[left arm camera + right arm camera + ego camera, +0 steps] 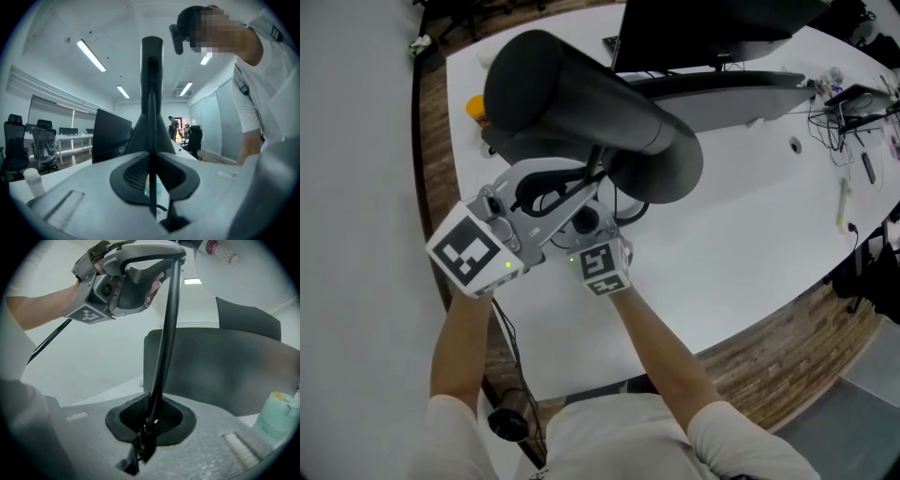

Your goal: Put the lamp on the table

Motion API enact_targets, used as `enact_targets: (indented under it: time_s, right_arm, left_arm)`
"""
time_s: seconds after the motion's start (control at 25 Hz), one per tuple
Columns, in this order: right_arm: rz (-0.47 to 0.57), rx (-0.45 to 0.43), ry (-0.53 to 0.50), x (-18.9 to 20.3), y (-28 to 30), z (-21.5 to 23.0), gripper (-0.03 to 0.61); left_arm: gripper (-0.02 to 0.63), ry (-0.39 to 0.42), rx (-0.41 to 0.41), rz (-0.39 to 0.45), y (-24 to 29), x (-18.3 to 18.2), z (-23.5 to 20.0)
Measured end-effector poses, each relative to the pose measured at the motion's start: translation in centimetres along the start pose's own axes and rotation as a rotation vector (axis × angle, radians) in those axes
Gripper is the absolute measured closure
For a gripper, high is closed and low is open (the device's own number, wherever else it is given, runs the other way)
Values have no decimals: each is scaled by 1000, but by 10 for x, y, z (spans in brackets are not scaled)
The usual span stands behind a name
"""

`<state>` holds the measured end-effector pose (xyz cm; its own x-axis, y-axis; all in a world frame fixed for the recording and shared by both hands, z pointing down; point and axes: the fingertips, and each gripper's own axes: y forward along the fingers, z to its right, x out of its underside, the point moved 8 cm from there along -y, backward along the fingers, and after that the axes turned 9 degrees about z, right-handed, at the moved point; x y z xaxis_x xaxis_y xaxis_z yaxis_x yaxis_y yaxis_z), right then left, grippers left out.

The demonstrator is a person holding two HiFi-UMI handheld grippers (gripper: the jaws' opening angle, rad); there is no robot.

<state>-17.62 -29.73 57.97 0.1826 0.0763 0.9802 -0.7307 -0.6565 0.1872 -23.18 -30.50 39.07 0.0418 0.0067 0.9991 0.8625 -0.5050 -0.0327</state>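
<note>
My right gripper (pixel 149 420) is clenched on the lamp's thin black stem (pixel 164 343). My left gripper (pixel 581 187) is clenched on the same stem higher up, at 12 o'clock from the right one in the right gripper view. With two grips on one slim rod, I judge the thing to get right is lowering both hands at one pace, so the stem neither twists nor slides through the pads. The bulk seems to sit above my grips, so I would hold the stem upright and loosen neither clamp until the lamp stands by itself on the table (pixel 731 244). I would aim for the bare white patch at about 4 o'clock from my hands in the head view. That is away from the table's edge at 8 o'clock, the monitor (pixel 712 28) at 1 o'clock and the pale green bottle (pixel 276 420) close by. The lamp (pixel 572 103) hangs in my two grips over the near left part of the table; I cannot tell whether any part touches the top. It is matte black all over: a fat cylinder widening to a flared rim at its 4 o'clock end, with the slim, slightly bowed stem below. It looks top-heavy, and the smooth rod slippery.
</note>
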Motion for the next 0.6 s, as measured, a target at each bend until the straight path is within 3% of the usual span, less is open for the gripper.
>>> enact_targets:
  time_s: [0.6]
  right_arm:
    - [-11, 50, -20, 14, 11, -1, 541]
  left_arm:
    - [580, -5, 22, 1, 0, 15, -8]
